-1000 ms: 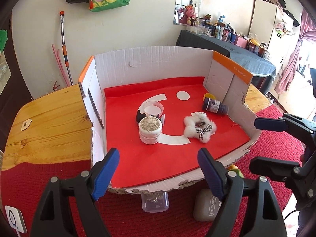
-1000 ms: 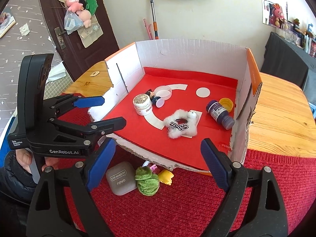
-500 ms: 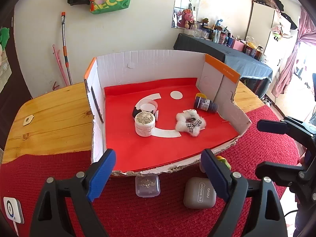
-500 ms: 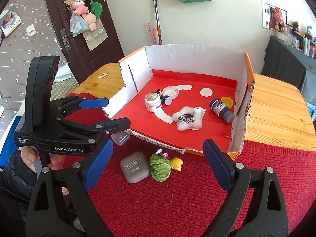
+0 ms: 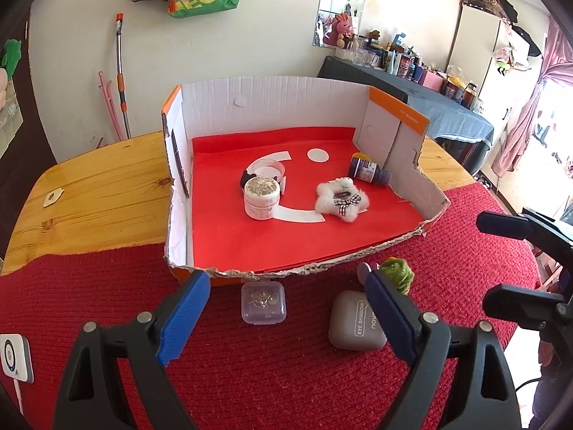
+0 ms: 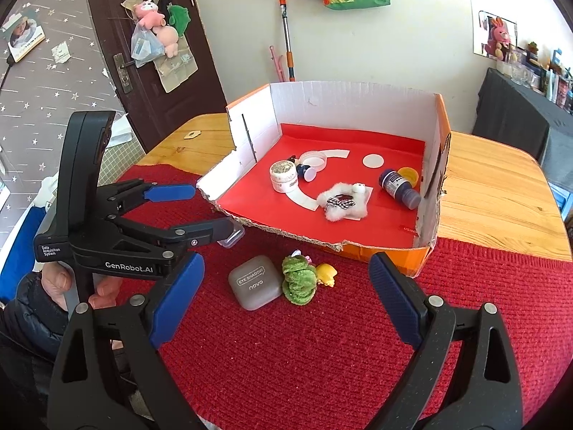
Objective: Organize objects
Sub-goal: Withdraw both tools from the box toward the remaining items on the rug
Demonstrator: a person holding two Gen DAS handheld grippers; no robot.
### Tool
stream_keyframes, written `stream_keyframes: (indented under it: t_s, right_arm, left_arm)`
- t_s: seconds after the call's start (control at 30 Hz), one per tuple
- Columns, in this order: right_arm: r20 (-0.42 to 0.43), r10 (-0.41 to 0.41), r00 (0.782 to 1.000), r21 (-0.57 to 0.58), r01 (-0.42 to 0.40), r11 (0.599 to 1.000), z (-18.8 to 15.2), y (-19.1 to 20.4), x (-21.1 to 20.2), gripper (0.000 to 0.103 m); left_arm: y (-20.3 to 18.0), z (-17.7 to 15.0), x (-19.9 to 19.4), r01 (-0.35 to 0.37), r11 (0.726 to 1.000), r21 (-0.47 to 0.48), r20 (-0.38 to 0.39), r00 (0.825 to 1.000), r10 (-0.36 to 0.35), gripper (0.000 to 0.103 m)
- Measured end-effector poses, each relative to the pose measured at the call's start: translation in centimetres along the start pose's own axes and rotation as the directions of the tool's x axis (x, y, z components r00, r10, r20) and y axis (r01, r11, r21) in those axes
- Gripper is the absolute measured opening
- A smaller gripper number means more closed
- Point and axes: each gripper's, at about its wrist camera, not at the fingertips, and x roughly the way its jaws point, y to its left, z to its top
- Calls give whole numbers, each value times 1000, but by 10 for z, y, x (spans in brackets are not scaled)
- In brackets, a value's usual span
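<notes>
Small objects in and in front of a cut-down cardboard box, with two empty hand-held grippers hovering over a red mat

Inside the cardboard box (image 5: 272,107), on its red liner, a round white jar (image 5: 261,197) stands upright near the left wall, a fluffy white toy with a checked bow (image 5: 342,202) lies to its right, and a dark bottle (image 5: 369,173) lies on its side by the right wall. In front of the box, on the red knitted mat (image 6: 322,358) covering the wooden counter (image 5: 100,197), sit a small clear case (image 5: 263,302), a grey eye-shadow case (image 6: 255,282) and, touching it, a green plush toy (image 6: 299,279). The left hand-held gripper (image 5: 286,322) and right hand-held gripper (image 6: 286,301) both have jaws spread wide, having just been opening, with nothing between them
</notes>
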Motion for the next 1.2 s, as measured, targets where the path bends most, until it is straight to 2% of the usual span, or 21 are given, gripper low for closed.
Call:
stream_keyframes:
  t_s: [0.53, 0.6, 0.77, 0.93, 1.2]
  right_arm:
    - [-29, -6, 1000, 20, 7, 1000, -25, 4, 2, 93]
    - [-35, -8, 999, 24, 9, 1000, -28, 3, 3, 87]
    - [-49, -2, 999, 39, 4, 999, -32, -2, 8, 60]
    - [-73, 8, 997, 47, -4, 999, -36, -7, 18, 53]
    - [-103, 21, 994, 66, -15, 998, -37, -17, 37, 42]
  left_arm:
    - [-13, -25, -3, 27, 1000, 14, -13, 1000, -27, 90]
    - [-16, -27, -3, 30, 999, 24, -13, 999, -29, 88]
    - [-24, -31, 0, 50, 998, 46, -26, 998, -49, 73]
    - [-34, -36, 4, 81, 994, 69, -42, 996, -79, 63]
    - [-43, -40, 13, 115, 989, 90, -68, 992, -109, 57]
